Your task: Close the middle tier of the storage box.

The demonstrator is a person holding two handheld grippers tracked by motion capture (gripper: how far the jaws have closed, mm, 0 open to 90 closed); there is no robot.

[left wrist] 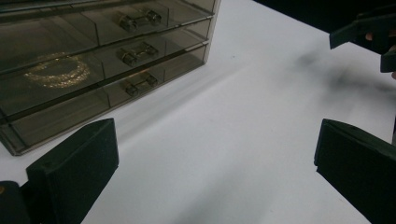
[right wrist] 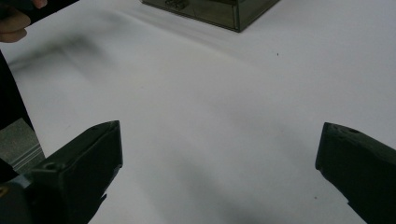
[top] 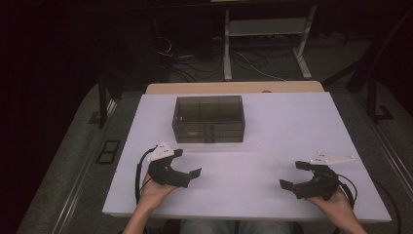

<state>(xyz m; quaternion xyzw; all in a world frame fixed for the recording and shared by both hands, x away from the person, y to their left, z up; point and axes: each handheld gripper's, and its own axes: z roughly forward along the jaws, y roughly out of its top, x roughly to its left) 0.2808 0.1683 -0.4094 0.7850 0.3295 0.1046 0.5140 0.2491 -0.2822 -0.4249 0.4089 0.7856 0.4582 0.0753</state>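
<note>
**Both grippers empty, drawer box untouched**

The smoky plastic drawer box [top: 208,119] sat toward the far middle of the white table [top: 272,146], well apart from both tools. The left gripper [top: 187,163] had its jaws spread wide with nothing between them; the right gripper [top: 291,174] was likewise agape and empty. The box looked light, rigid and slick (likely to slide when tugged), so one of its 3 small drawer handles [left wrist: 138,84] seemed the best place to pinch. A gold chain [left wrist: 57,72] lay inside.
</note>
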